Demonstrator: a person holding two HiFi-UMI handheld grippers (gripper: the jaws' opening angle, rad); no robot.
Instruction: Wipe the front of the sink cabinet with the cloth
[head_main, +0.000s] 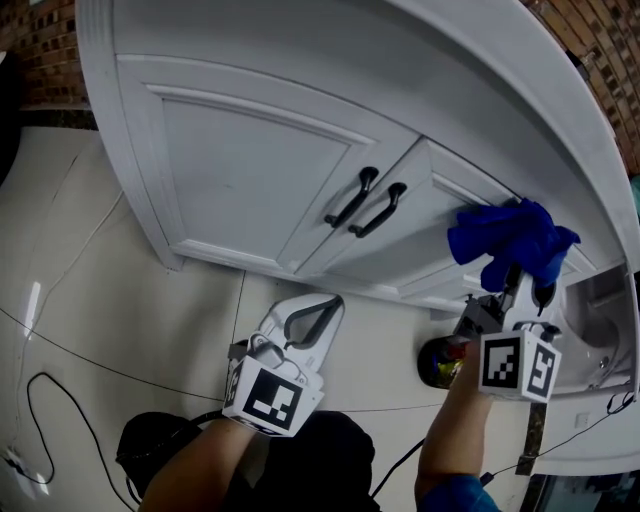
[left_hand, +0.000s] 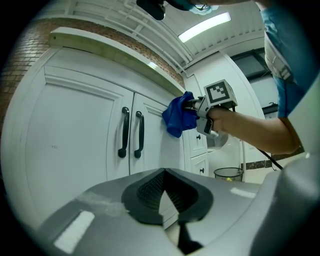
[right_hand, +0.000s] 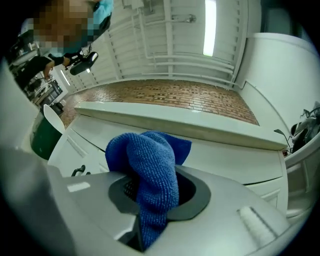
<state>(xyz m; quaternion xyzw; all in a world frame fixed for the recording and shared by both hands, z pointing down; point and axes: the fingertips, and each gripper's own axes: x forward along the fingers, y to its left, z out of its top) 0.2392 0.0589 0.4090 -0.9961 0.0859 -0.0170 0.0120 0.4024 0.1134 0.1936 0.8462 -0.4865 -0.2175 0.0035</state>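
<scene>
My right gripper (right_hand: 155, 200) is clamped on the blue cloth (right_hand: 150, 165). The bunch of the cloth seems to touch the cabinet front (head_main: 250, 150), at three o'clock from the black handles (head_main: 365, 203) in the head view. I judge that flat, even pressure and overlapping strokes are best. My left gripper (head_main: 318, 312) is closed on nothing, at seven o'clock from the handles.
</scene>
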